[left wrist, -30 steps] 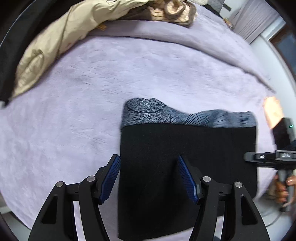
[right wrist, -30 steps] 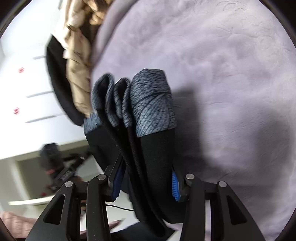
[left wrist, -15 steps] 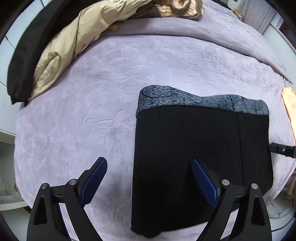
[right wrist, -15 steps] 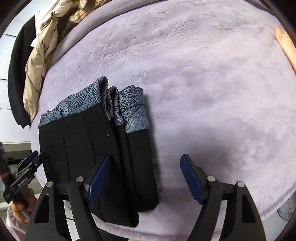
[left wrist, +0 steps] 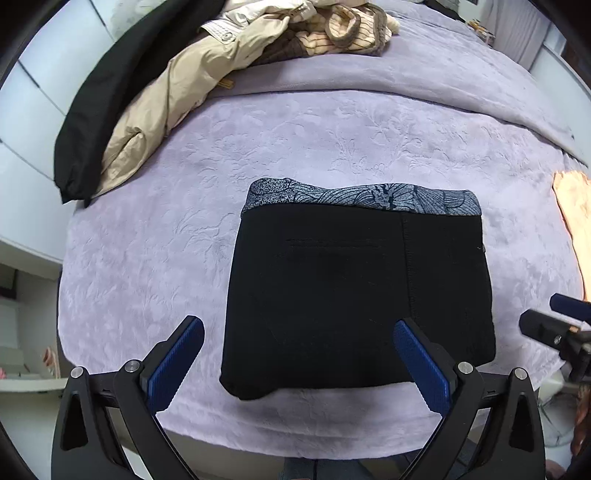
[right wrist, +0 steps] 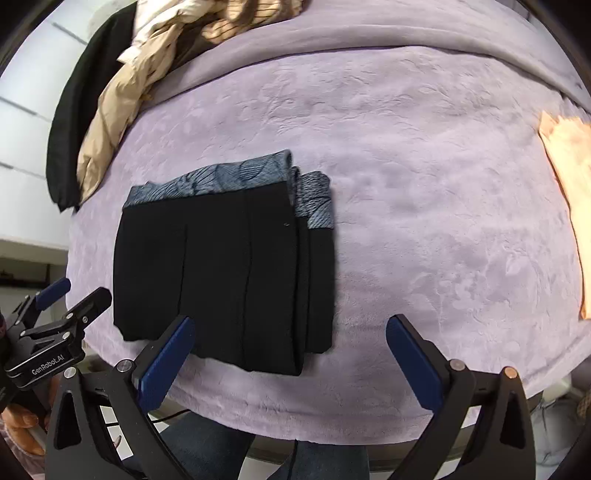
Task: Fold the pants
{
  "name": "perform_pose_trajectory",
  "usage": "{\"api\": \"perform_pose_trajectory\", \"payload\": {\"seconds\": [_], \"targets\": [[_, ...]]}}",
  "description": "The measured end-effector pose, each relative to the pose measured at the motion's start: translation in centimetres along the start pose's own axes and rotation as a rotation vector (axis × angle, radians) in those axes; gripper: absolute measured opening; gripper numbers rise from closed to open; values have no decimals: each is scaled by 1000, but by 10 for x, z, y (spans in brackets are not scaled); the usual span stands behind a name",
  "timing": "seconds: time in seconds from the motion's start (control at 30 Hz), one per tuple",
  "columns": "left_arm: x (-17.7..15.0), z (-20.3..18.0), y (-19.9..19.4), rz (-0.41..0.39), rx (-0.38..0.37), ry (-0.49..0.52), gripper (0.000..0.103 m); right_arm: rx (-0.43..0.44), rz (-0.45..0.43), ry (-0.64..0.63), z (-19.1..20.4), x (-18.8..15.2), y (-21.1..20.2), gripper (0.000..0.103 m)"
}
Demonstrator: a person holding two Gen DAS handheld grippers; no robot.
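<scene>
The black pants (left wrist: 354,295) with a blue-grey patterned waistband lie folded into a compact rectangle on the lilac bed cover (left wrist: 332,140), near its front edge. In the right wrist view the pants (right wrist: 221,273) show stacked folded layers at their right side. My left gripper (left wrist: 299,332) is open and empty, held above the front of the pants. My right gripper (right wrist: 290,332) is open and empty, in front of the pants' right edge. The left gripper also shows in the right wrist view (right wrist: 74,299), and the right gripper in the left wrist view (left wrist: 554,317).
A heap of clothes lies at the back of the bed: a beige jacket (left wrist: 177,107), a black garment (left wrist: 107,96) and a striped knit piece (left wrist: 343,33). A peach cloth (right wrist: 569,177) lies at the right edge. White cabinets stand to the left.
Both grippers let go of the pants, opened wide and drew back toward the bed's front edge. The pants now lie flat and folded on the cover.
</scene>
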State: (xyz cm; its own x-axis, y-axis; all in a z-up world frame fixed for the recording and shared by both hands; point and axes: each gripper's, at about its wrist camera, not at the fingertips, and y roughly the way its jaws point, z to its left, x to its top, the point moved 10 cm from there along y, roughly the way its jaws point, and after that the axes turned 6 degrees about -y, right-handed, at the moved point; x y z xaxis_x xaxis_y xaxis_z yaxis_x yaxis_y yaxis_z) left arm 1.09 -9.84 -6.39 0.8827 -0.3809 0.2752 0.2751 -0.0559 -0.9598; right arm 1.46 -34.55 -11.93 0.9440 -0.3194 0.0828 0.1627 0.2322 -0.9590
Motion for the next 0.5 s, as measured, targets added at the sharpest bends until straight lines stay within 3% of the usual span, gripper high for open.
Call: {"api": "perform_pose_trajectory", "payload": {"seconds": [0.17, 0.3, 0.5], "targets": [[-12, -5, -12, 2, 32, -42, 103, 47, 28, -59, 11, -7, -3, 103], [-12, -7, -22, -19, 42, -20, 103, 66, 5, -41, 12, -8, -15, 103], [-13, 1, -21, -24, 8, 8, 103, 26, -41, 9, 16, -11, -23, 103]]}}
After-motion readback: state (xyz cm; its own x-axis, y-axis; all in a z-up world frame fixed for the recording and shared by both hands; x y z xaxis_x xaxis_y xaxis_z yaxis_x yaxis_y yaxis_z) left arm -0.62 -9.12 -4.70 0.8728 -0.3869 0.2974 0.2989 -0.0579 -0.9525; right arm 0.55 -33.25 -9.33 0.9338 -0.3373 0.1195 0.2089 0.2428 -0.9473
